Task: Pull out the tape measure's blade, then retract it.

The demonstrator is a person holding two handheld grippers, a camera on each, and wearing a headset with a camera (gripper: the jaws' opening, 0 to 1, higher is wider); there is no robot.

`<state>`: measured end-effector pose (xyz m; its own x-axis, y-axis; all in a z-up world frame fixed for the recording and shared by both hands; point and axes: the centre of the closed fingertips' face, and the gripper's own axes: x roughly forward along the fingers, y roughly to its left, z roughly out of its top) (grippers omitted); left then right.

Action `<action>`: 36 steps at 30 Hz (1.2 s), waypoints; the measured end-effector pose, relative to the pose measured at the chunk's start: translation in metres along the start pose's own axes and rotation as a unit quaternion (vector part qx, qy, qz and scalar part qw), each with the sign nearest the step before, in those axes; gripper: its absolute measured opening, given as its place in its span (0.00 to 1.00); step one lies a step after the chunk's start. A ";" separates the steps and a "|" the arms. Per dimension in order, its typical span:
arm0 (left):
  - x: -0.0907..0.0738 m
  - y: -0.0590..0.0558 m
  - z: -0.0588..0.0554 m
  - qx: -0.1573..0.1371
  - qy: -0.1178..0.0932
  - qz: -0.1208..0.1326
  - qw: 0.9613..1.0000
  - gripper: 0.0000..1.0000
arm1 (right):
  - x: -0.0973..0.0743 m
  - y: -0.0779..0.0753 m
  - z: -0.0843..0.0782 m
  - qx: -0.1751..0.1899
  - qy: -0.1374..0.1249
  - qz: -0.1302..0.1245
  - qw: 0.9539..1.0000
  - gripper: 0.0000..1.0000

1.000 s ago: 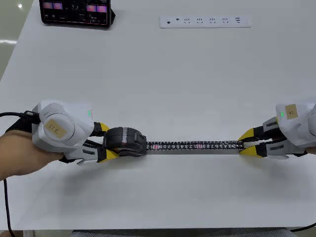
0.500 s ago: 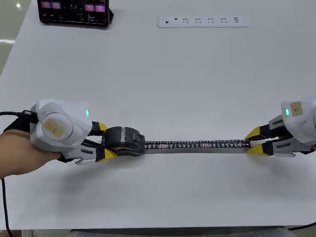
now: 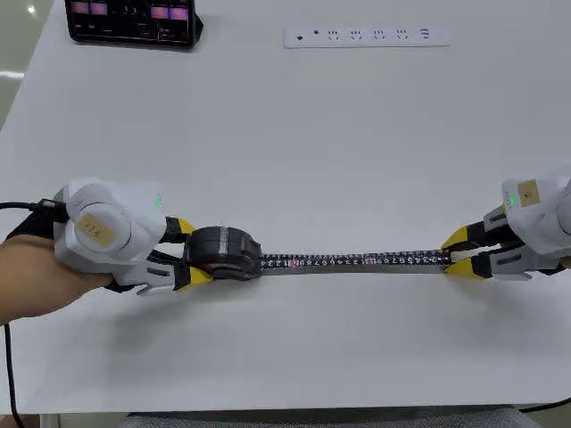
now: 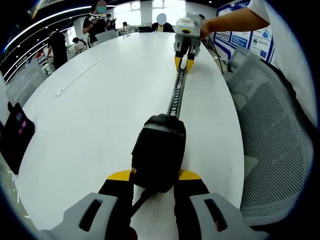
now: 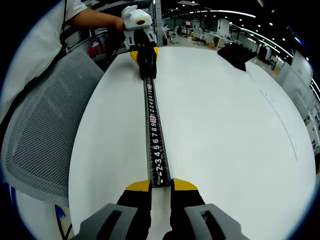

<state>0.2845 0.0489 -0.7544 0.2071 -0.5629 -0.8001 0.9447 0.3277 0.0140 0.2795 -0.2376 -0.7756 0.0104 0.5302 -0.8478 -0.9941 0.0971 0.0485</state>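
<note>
The white table carries the tape measure, whose black case lies flat on it near the front edge. A power strip lies well beyond the case, towards the far edge. From the case the blade runs straight out to the right, low over the tabletop, with its numbered face up. The case looks compact, rigid and fairly weighty, with a rubbery skin that should hold well if squeezed across its flat sides. The blade is probably thin, springy steel, stiff along its length but apt to kink, slick on its faces and keen to snap back, so its end hook is the sound place to grip. The left gripper sits just left of the case, its yellow-tipped fingers spread only as wide as the case and clamped on its rear. The right gripper is at the blade's end, well apart from the case, and its fingers are nearly together, pinching the blade's tip between them.
</note>
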 end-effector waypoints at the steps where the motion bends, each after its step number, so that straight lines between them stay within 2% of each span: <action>1: 0.000 0.000 0.000 0.000 0.000 0.000 1.000 0.26 | 0.000 0.000 0.000 0.001 0.001 0.000 1.000 0.10; 12: 0.000 0.000 0.001 -0.002 -0.002 0.001 1.000 0.27 | 0.001 0.000 0.000 0.009 0.008 -0.002 1.000 0.12; 15: 0.000 0.000 0.001 -0.003 -0.002 0.001 1.000 0.27 | 0.001 0.000 0.002 0.025 0.007 -0.001 1.000 0.12; 21: 0.000 -0.001 0.001 -0.009 0.000 -0.002 1.000 0.28 | 0.001 0.002 0.004 0.019 0.011 0.003 1.000 0.15; 23: 0.000 -0.001 0.001 -0.011 0.001 -0.003 1.000 0.30 | 0.002 0.002 0.005 0.021 0.010 0.004 1.000 0.17; 25: 0.001 -0.001 0.002 -0.019 0.000 -0.002 1.000 0.38 | 0.002 0.003 0.006 0.025 0.009 0.003 1.000 0.19; 26: 0.001 -0.001 0.002 -0.021 0.000 -0.002 1.000 0.39 | 0.002 0.003 0.006 0.028 0.008 0.004 1.000 0.20; 29: 0.002 -0.001 0.003 -0.020 -0.002 -0.001 1.000 0.40 | 0.001 0.004 0.007 0.042 0.003 0.004 0.999 0.25; 36: 0.001 0.001 0.003 -0.021 -0.002 0.003 1.000 0.41 | 0.000 0.004 0.009 0.049 -0.003 0.002 0.999 0.26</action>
<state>0.2867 0.0462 -0.7529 0.2128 -0.5637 -0.7981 0.9323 0.3616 -0.0068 0.2765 -0.2292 -0.7703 0.0080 0.5351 -0.8447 -0.9789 0.1769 0.1028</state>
